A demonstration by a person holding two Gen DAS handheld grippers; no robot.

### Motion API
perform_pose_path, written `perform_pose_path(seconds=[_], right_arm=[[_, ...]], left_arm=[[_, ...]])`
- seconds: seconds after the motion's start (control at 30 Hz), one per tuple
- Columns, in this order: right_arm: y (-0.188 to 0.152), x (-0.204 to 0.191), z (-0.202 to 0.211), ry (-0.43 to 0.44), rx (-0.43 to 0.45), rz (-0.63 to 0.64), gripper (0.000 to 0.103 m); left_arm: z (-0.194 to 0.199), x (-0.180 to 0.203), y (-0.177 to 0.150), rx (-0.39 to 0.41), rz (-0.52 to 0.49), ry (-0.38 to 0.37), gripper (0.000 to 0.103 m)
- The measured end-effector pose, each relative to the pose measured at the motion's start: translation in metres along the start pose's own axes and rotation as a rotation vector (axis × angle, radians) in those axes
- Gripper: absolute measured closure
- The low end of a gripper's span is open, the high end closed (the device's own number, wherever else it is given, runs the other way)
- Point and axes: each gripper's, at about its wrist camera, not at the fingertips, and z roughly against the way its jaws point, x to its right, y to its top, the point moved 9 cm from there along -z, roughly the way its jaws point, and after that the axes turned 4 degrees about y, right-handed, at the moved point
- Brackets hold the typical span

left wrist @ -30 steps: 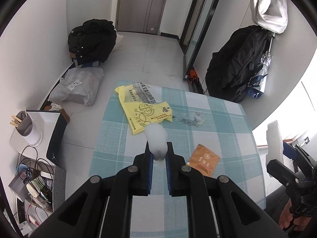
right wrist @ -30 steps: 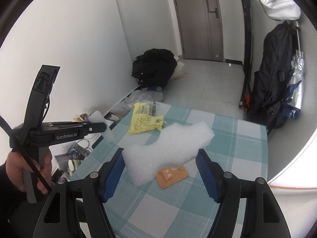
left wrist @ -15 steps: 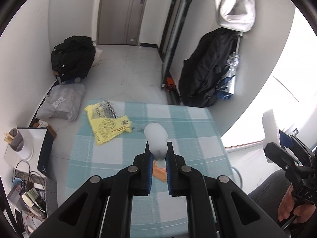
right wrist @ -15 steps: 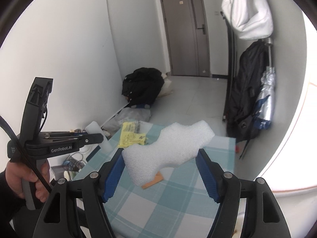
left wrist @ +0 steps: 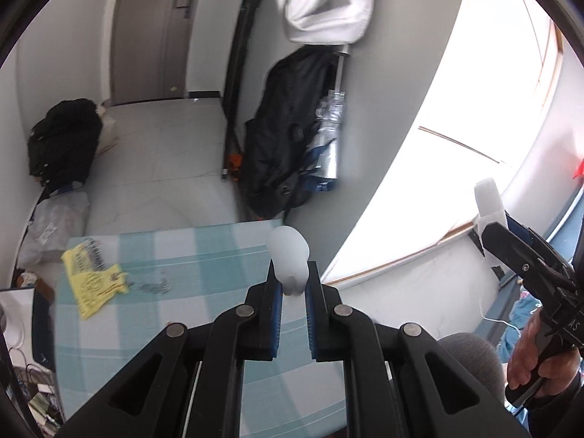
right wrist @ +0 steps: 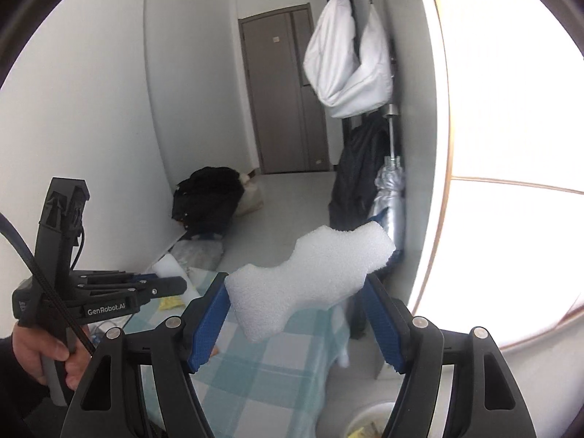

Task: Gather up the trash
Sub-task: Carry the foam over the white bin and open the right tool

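A teal-and-white checked worktop [left wrist: 175, 255] carries a crumpled yellow plastic bag [left wrist: 91, 279]. Left tongs [left wrist: 291, 284] pinch a small white foam lump [left wrist: 288, 255]; right tongs [right wrist: 297, 314] clamp a wavy white foam block [right wrist: 310, 273]. A pale bin [right wrist: 368, 421], possibly holding scraps, is cut off below.

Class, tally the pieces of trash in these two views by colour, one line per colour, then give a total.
White foam pieces: 2, the small foam piece in the left gripper and the large foam block in the right gripper
Yellow: 1, the yellow bag
Total: 3
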Motion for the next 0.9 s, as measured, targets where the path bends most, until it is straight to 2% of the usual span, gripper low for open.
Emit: perform_pose_path(seconds=[0.2,0.3,0.6,0.9], right_arm=[[-0.003,0.064,0.013,-0.098,0.003,-0.065,0.031],[-0.018,0.094,0.017,-0.138,-0.018,-0.12,0.031],[-0.078,0.167,0.024,-0.265,-0.082,-0.257,0.031],[-0.156,0.217,-0.001,-0.321,-0.192,-0.377,0.031]], left_arm=[[-0.031,0.053,0.009,-0.033,-0.061,-0.076,0.096],[-0.05,0.078,0.008,-0.065,-0.088,-0.11,0.096],[-0.116,0.139,-0.017,-0.197,-0.16,-0.192,0.096],[-0.186,0.162,-0.064,-0.381,-0.185,-0.215,0.096]])
